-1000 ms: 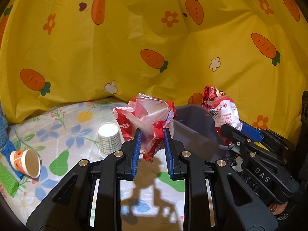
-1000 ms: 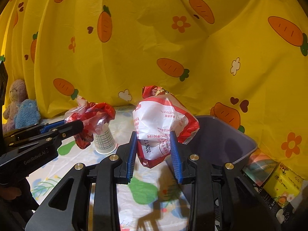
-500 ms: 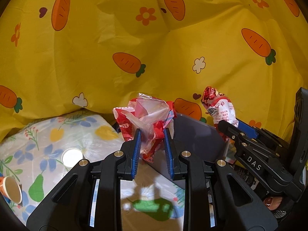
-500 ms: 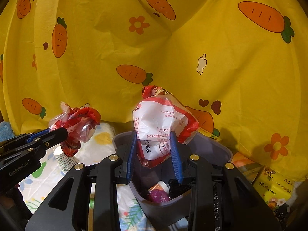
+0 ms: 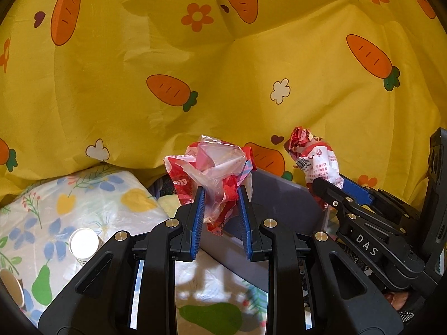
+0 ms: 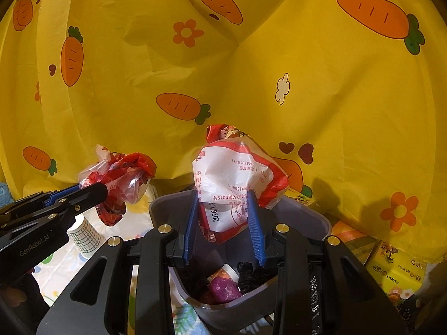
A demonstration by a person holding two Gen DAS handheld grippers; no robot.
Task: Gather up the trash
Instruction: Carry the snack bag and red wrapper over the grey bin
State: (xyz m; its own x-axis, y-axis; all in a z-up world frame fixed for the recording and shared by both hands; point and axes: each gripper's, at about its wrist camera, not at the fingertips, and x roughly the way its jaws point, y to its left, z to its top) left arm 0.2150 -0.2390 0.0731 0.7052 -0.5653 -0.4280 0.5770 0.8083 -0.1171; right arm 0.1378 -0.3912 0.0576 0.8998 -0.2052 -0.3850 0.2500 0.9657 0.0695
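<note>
**Both wrappers now held at the bin**

The yellow carrot-print cloth backdrop [image 6: 279,64] fills the upper frame. The grey plastic trash bin [image 6: 313,217], a second ago right of centre, now sits low at centre in the right wrist view, beneath the right gripper [image 6: 223,212], which clamps a crumpled white-and-red printed wrapper [image 6: 232,178]. At left, the left gripper [image 5: 220,203] pinches a crumpled clear-and-red plastic wrapper [image 5: 212,167]. The white checked paper cup [image 5: 83,244] has slid to lower left.
</note>
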